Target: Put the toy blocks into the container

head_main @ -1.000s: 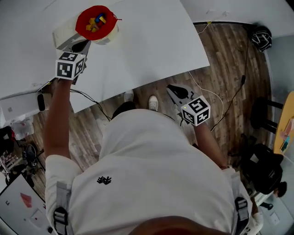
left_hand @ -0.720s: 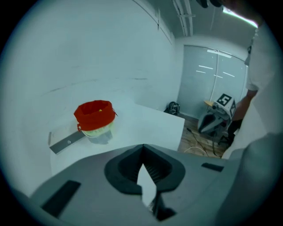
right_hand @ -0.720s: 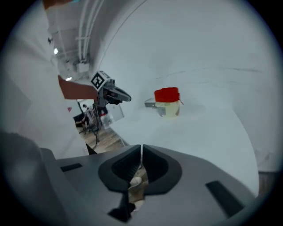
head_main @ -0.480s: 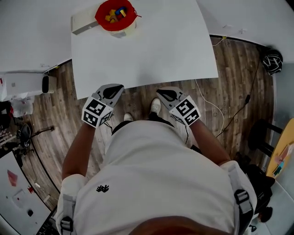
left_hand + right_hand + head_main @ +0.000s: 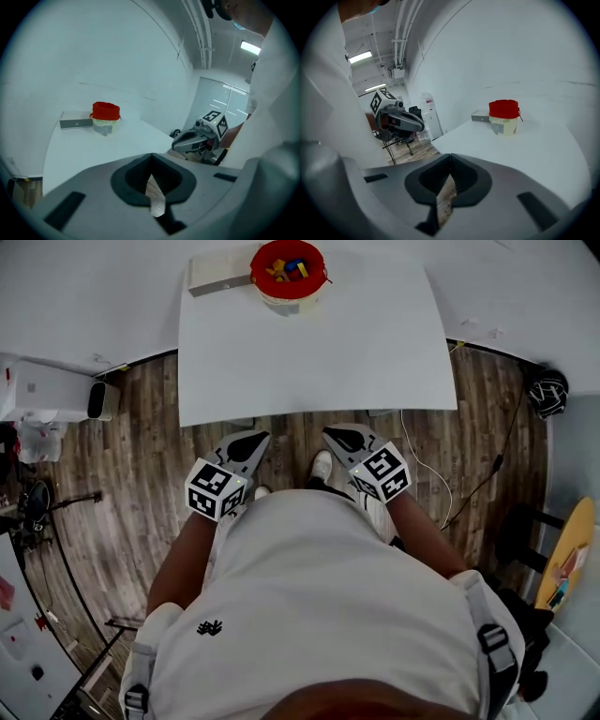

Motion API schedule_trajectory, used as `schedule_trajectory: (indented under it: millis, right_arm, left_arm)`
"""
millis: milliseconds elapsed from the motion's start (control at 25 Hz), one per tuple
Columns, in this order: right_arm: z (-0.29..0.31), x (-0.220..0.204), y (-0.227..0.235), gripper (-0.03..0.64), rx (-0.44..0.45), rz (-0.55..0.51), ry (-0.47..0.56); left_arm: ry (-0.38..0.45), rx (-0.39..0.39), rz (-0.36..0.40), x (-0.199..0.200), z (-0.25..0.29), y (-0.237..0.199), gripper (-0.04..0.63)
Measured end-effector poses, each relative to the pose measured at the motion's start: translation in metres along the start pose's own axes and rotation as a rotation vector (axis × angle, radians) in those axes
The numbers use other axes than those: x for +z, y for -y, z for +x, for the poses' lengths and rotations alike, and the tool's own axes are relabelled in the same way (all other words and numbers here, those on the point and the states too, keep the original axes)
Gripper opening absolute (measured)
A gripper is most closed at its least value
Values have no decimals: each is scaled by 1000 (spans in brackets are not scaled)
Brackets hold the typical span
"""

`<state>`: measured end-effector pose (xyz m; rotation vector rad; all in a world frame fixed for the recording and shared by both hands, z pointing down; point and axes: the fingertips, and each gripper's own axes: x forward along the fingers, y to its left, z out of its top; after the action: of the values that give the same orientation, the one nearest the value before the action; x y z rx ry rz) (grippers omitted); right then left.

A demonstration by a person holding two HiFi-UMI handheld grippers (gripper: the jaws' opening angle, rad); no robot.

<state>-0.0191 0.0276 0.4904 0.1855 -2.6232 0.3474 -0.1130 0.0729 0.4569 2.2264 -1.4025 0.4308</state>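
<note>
Clenched and empty, left claw (image 5: 248, 439) and right claw (image 5: 339, 435) hang side by side off the near edge of the desk (image 5: 319, 352), toy blocks (image 5: 286, 268) in the container (image 5: 291, 304) far ahead; a careless swing could knock the claws together or clip the desk.

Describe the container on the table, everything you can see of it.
The container is a pale tub with a red liner folded over its rim. It stands upright near the table's far edge, with yellow and blue blocks inside. A flat grey box lies close beside it; whether they touch is unclear.
</note>
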Motion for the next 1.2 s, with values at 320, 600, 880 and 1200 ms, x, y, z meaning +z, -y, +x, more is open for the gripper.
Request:
schedule_trajectory:
  millis: [320, 600, 880, 1200]
  right_arm:
    - [20, 16, -69, 6, -28, -78, -5]
    - [28, 14, -114, 6, -56, -88, -16]
    - [33, 12, -149, 6, -87, -106, -21]
    - [32, 6, -172, 6, -103, -105, -17]
  left_arm:
    - [23, 4, 21, -27, -60, -14, 6]
    - [53, -23, 0, -45, -96, -19, 6]
    - [52, -47, 10, -68, -125, -19, 6]
    - [66, -66, 8, -80, -141, -12, 6]
